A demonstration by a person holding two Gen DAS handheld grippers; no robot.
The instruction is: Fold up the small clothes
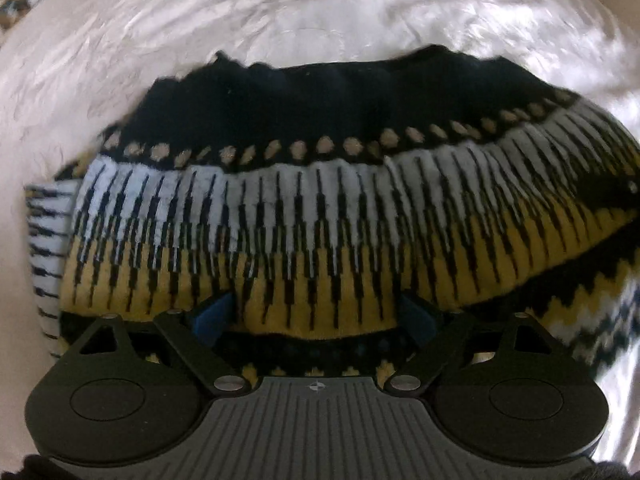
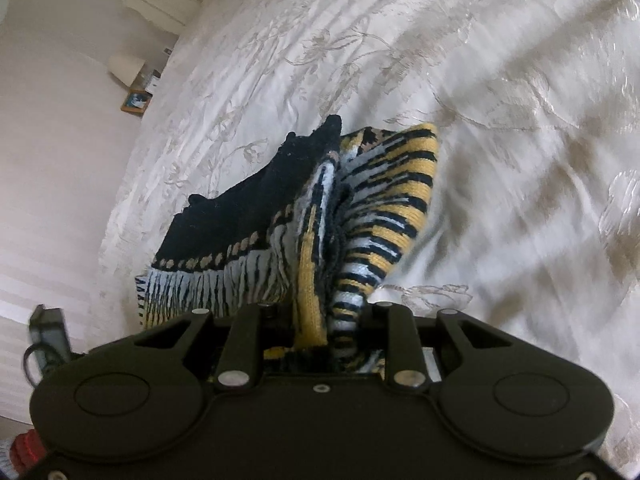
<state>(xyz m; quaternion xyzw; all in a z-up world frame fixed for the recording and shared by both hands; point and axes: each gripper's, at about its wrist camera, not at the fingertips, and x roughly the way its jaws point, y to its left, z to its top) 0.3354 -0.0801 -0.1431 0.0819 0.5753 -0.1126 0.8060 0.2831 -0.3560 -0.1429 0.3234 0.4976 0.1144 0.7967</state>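
The sweater (image 1: pixel 320 200) lies bunched mid-bed (image 1: pixel 280 20). The left claw (image 1: pixel 316 316) stands wide, apparently gripping nothing; the right claw (image 2: pixel 320 332) pinches a fold. The right should lift gently while the left steadies the hem flat.

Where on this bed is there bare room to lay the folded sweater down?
Free: the white bedspread right of and beyond the patterned knit sweater, and the stretch past its black hem. Crowded: the near edge, where the right gripper pinches a bunched fold and the left gripper straddles the knit.
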